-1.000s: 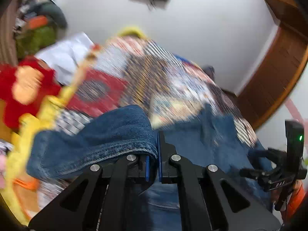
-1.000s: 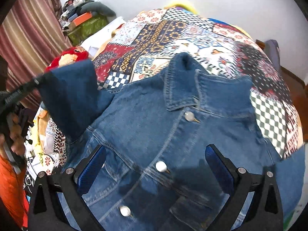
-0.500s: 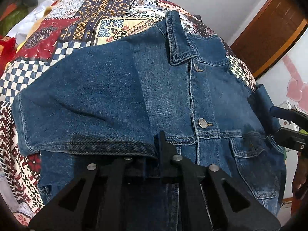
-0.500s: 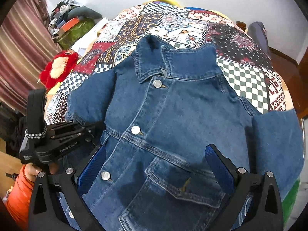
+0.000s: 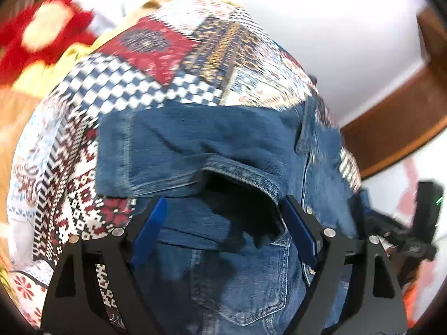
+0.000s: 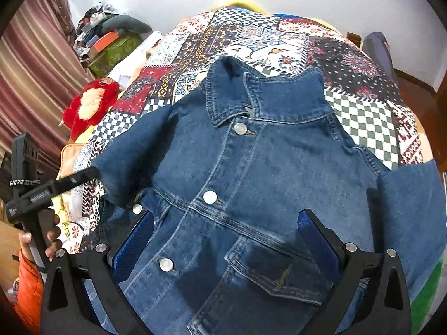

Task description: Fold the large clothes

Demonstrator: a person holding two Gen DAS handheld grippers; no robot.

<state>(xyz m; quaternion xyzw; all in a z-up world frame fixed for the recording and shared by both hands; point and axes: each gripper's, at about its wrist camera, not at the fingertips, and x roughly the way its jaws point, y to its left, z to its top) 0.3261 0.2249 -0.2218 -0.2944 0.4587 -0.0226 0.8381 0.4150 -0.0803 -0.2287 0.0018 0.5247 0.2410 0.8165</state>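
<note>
Bed [image 6: 360, 117]: patchwork quilt cover, carrying everything; a red soft toy [image 6: 89, 106] lies off to the left edge.
Denim jacket [image 6: 265, 167]: spread front-up on the bed, buttoned, collar pointing away from the person, hem nearest; its long axis runs from the hem toward the collar.
Left sleeve [image 5: 173, 150]: folded inward across the chest, cuff end open and lying just beyond the left jaws.
Right sleeve [image 6: 413, 203]: spread outward, unfolded, off to the right of the right jaws.
Left gripper [image 5: 223, 229]: jaws opening, pads clear of the denim, nothing pinched; the sleeve lies on the jacket.
Right gripper [image 6: 223, 240]: jaws released and wide, poised over the lower chest near the pocket, holding nothing.
Key relation: the unfolded sleeve lies sideways to the right of the right gripper, which is clearly nearer to it; probably that hand must reach outward to the cuff and carry it across toward the button line.
</note>
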